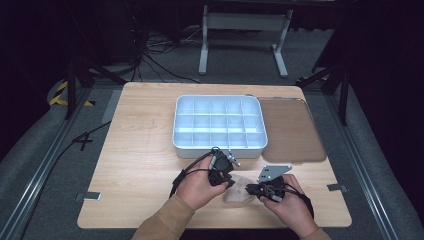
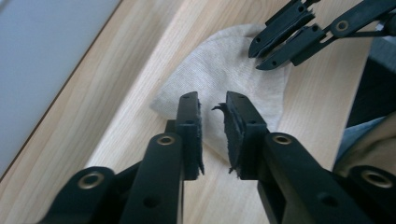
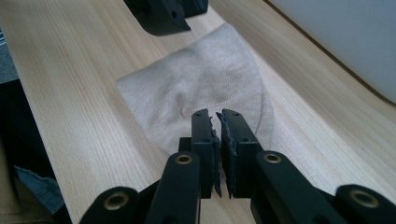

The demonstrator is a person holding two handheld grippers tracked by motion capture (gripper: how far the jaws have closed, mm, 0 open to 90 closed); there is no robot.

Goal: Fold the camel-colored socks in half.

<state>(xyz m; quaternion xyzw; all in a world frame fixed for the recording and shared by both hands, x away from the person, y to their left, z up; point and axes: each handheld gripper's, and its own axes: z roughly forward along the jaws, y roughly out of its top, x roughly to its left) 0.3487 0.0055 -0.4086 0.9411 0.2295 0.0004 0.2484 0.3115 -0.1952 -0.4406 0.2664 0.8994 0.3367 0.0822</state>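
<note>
Beige cloth (image 1: 240, 189) lies bunched on wooden table (image 1: 140, 150), near front edge, between both hands, just in front of white divided tray (image 1: 219, 123). Tray compartments look bare, brown lid (image 1: 292, 129) off beside it. Left gripper (image 2: 212, 105): jaws narrow gap, hovering over cloth edge, nothing pinched. Right gripper (image 3: 218, 119): jaws nearly closed at cloth's near edge; pinch on fabric possible, cannot tell. Judgement: early stage, cloth not lifted or folded, all handling left.
</note>
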